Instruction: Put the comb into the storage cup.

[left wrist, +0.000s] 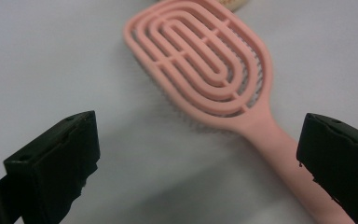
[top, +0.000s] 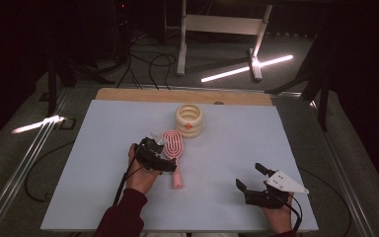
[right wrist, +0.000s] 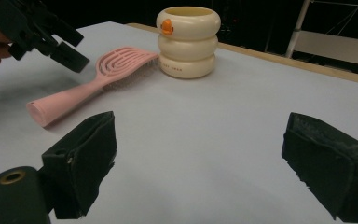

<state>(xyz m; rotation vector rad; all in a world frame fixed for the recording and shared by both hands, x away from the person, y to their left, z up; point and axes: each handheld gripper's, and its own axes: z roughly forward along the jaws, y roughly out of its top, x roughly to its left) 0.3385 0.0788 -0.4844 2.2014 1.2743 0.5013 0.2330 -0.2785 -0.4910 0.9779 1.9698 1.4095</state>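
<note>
Pink hairbrush (top: 173, 148) — left gripper (top: 164, 157) poised above

Small dark print on cream ringed cup (right wrist: 188, 41), too small to read

Left hand-held gripper (top: 154, 154) hovers over the pink hairbrush (top: 173, 146), its jaws spread above the brush near where head meets handle. The brush lies flat on the pale counter (top: 103, 148), handle pointing toward six o'clock. At one o'clock from the brush head, just beside it, stands a cream ringed cup (top: 189, 120). Right hand-held gripper (top: 250, 179) sits at four o'clock, well apart, jaws wide.
</note>
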